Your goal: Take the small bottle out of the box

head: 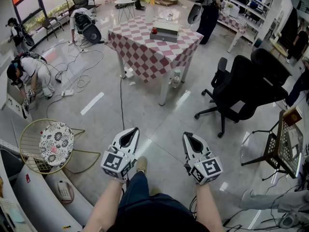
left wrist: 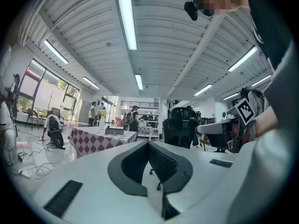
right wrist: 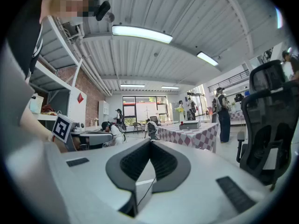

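2 grippers, left (head: 129,135) & right (head: 190,139), jaws together, empty, level: prob. just carried, nothing in reach. Box (head: 165,32) sits on checked table (head: 145,52), well ahead; bottle indiscernible.

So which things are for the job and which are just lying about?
For the job: grey flat box on the red-and-white checked table; left hand-held gripper; right hand-held gripper.
Lying about: black office chair; round floral-cushioned wire stool.

Looked like a big open lab hall: cables (head: 79,64) sprawled over glossy floor (head: 159,124), office chair (head: 241,88), checkered table (head: 154,50), strip lights (left wrist: 127,20) overhead, people (head: 33,74) crouched over gear.
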### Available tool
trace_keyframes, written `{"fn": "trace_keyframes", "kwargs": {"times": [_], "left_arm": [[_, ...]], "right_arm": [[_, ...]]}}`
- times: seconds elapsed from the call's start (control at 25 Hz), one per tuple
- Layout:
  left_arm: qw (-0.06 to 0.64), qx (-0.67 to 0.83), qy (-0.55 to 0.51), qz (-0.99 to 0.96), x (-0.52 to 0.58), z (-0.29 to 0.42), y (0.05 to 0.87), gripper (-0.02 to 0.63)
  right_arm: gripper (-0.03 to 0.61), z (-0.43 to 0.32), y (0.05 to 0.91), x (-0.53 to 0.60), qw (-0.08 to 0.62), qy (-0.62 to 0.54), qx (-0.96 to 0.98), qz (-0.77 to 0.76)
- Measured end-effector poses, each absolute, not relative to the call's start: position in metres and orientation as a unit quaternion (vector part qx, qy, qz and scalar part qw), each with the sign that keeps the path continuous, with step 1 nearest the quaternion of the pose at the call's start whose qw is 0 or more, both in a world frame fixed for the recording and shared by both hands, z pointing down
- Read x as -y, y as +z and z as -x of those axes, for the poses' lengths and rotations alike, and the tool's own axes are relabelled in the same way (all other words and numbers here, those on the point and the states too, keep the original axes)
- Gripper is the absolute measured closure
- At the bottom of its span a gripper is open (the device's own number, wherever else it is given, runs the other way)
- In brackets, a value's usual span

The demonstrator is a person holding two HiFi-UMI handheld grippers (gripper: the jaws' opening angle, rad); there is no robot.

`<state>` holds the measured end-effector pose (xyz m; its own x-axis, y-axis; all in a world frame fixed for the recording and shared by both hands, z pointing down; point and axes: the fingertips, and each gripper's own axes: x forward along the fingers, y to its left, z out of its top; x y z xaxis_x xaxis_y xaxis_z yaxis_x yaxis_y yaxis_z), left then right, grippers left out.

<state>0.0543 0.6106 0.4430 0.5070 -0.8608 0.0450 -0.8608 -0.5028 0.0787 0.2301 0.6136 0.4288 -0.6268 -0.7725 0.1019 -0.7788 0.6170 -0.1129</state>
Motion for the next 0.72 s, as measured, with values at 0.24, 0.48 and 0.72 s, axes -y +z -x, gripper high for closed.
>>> {"fn": "trace_keyframes", "kwargs": {"times": [0.24,0.48,0.72], "left_arm": [[0.056,0.492,0.003,-0.869,-0.537,-0.052,0.451,0.611],[0.058,0.473,0.007,-0.879,-0.476,-0.052,0.451,0.611],[0.062,0.466,0.013,-0.883,-0.425,-0.040,0.450,0.611]], "right_arm": [[0.577,-0.228,0.433,-0.547,0.026,0.077,0.898,-0.433],[0.577,-0.221,0.437,-0.489,0.027,0.087,0.893,-0.440],[0.577,-0.207,0.436,-0.442,0.027,0.092,0.892,-0.443]]}}
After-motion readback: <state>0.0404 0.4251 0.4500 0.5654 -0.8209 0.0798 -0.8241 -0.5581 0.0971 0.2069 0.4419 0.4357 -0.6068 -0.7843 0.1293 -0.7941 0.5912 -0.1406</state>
